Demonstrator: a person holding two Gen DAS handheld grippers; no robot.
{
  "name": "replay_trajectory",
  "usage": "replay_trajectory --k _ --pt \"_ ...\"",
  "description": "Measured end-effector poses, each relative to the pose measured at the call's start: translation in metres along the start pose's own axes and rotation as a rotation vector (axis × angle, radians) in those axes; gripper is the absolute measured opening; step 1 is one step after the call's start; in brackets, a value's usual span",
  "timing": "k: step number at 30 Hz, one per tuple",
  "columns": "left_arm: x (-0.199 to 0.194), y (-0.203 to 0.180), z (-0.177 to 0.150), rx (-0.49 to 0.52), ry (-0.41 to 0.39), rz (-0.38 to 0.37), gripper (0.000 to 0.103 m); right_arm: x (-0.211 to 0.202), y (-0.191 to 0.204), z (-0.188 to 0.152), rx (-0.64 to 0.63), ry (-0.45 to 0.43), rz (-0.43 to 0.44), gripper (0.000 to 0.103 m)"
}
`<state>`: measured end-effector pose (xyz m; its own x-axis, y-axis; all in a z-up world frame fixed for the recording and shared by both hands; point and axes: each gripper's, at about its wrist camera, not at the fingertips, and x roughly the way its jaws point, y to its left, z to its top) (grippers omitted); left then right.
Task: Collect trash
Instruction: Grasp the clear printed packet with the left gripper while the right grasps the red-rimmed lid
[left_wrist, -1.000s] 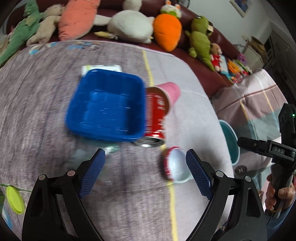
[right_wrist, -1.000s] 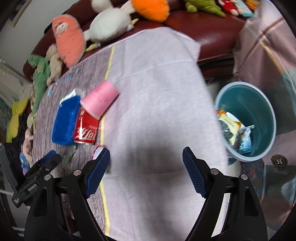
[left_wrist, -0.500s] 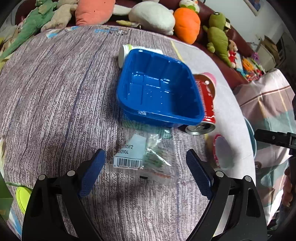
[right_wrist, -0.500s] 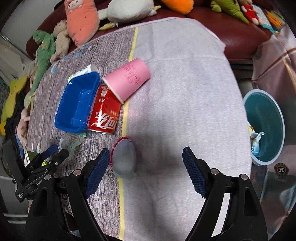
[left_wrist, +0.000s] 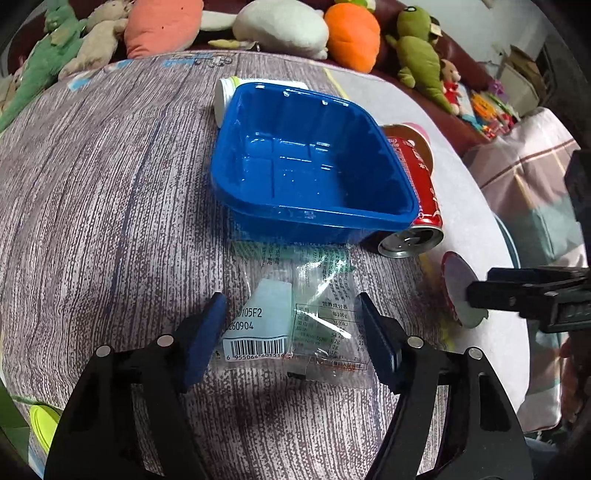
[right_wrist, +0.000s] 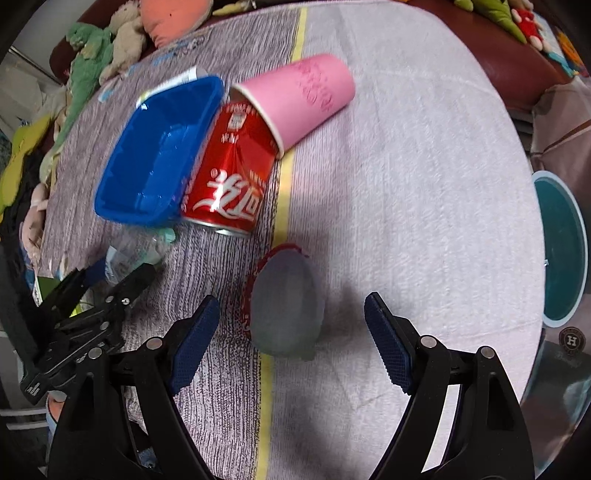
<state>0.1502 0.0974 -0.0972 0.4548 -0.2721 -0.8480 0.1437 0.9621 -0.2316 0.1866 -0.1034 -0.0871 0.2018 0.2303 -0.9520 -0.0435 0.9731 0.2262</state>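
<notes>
Two grippers are low over the cloth-covered table (right_wrist: 406, 166). The left gripper (left_wrist: 291, 332) straddles a clear plastic wrapper (left_wrist: 295, 328) lying flat, barcode end toward the camera, long axis running away toward the blue plastic tray (left_wrist: 303, 166); its far end tucks under the tray's near rim. The jaws are closing, with the wrapper between them and gaps showing at both pads (left_wrist: 207, 339). To its left is open cloth. On the right, the red soda can (left_wrist: 417, 184) lies on its side, touching the tray, its open end facing near; the pink paper cup (right_wrist: 295, 99) lies mouth against the can's far end.

The right gripper (right_wrist: 291, 328) stands wide, nothing gripped, with a small red-rimmed foil-lidded cup (right_wrist: 284, 306) between its fingers, nearer the left one and tipped on its side. Plenty of bare cloth lies right of it to the table's edge, where the teal waste bin (right_wrist: 565, 251) sits below.
</notes>
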Motion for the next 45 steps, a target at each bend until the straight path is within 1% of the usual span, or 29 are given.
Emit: replay_trajectory --k 4,10,12,13,19,30,33,45 --pt "-0.003 0.009 -0.001 -0.037 -0.004 -0.019 0.072 0.01 0.006 -0.002 -0.022 0.003 -0.015 0.077" --pt "-0.008 0.017 -0.002 -0.079 0.0 -0.033 0.072 0.021 0.015 -0.005 -0.071 -0.016 -0.035 0.076" --pt "-0.01 0.017 -0.004 -0.085 0.0 -0.033 0.072 0.023 0.017 -0.006 -0.089 -0.025 -0.046 0.062" --pt "-0.011 0.016 -0.005 -0.085 0.001 -0.034 0.072 0.025 0.015 -0.006 -0.088 -0.019 -0.042 0.051" --pt "-0.014 0.0 -0.01 -0.06 0.015 -0.052 0.072 0.009 -0.001 -0.009 -0.064 -0.071 -0.016 0.05" --pt "-0.019 -0.056 -0.012 0.023 0.023 -0.093 0.072 -0.028 -0.046 -0.015 0.013 -0.151 0.031 0.051" --pt "-0.019 -0.08 -0.01 0.067 0.03 -0.102 0.072 -0.035 -0.059 -0.017 0.046 -0.17 0.044 0.051" --pt "-0.016 -0.171 0.008 0.227 0.025 -0.13 0.072 -0.082 -0.139 -0.029 0.175 -0.293 0.083 0.051"
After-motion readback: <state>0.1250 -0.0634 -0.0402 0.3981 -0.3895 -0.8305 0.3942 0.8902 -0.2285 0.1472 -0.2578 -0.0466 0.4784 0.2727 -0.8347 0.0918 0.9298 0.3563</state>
